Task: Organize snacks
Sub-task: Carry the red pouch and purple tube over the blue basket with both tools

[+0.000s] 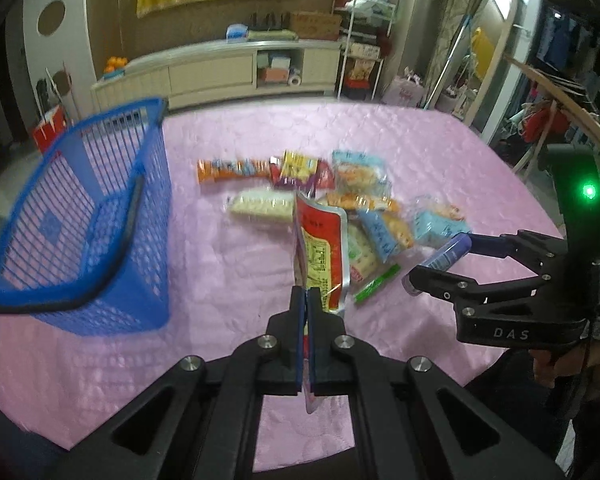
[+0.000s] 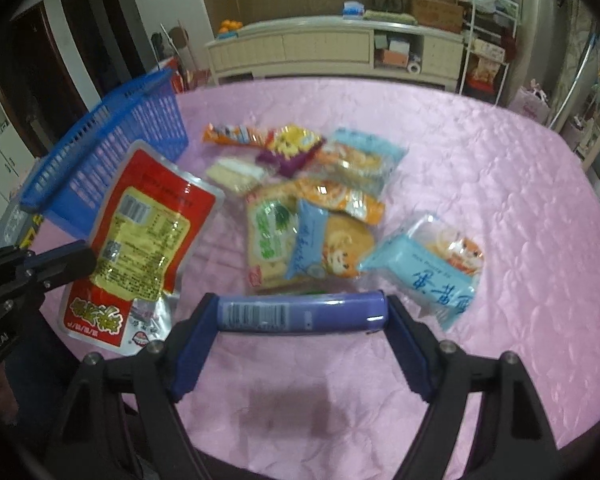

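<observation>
Pink quilted tablecloth point(image 1: 228, 272), cream sideboard point(image 1: 220, 66) behind

Both wrist cameras are looking steeply down along their claws, close above the pink surface point(image 1: 228, 264). The left view is facing the snack pile point(image 1: 340, 208) with the blue basket point(image 1: 88, 216) left of it; the right view is sitting nearer the pile point(image 2: 320, 208). Both are sharing pile, basket point(image 2: 112, 152) and the cabinet point(image 1: 220, 68) beyond.
</observation>
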A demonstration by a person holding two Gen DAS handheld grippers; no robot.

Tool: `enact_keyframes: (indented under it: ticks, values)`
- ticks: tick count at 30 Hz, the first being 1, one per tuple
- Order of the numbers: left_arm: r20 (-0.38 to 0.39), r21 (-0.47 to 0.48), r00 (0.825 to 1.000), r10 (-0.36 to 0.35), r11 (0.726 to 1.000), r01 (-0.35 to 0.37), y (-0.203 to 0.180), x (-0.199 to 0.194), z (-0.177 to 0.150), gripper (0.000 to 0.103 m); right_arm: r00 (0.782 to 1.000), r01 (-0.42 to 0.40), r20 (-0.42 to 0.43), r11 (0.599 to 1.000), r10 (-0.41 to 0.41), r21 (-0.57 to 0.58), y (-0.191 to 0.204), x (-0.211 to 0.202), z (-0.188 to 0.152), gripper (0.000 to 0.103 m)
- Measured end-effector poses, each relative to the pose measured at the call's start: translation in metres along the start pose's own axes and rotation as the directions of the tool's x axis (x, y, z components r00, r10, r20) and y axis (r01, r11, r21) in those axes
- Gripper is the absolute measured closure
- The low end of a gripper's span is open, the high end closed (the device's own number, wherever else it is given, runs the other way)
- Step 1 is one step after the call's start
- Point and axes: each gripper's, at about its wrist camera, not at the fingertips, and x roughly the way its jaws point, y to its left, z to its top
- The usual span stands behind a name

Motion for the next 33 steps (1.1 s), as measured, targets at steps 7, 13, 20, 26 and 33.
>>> enact_keyframes:
  ticks: [7, 13, 20, 26, 33]
  values:
    - [0.1, 0.029, 0.995, 0.004, 1.0, -0.007, 0.009, -0.047, 0.018, 0.102, 0.995, -0.03, 0.093, 0.999, 0.032, -0.029, 0.031, -0.04, 0.025, 0.019]
    - [0.166, 0.019, 0.986, 0.014, 1.0, -0.018, 0.034, -0.079, 0.031, 0.102, 0.988, -0.056, 0.141, 0.997, 0.063, -0.053, 0.062, -0.052, 0.051, 0.019]
    - [0.204, -0.018, 0.977, 0.062, 0.998, -0.06, 0.074, -0.105, 0.04, 0.102, 0.98, -0.079, 0.176, 0.993, 0.094, -0.088, 0.099, -0.051, 0.076, 0.019]
    - [0.225, -0.059, 0.969, 0.101, 0.994, -0.09, 0.11, -0.123, 0.046, 0.102, 0.975, -0.104, 0.188, 0.99, 0.12, -0.093, 0.133, -0.045, 0.093, 0.019]
    - [0.216, -0.114, 0.966, 0.144, 0.986, -0.121, 0.148, -0.123, 0.048, 0.102, 0.98, -0.065, 0.176, 0.988, 0.089, -0.14, 0.171, -0.035, 0.108, 0.019]
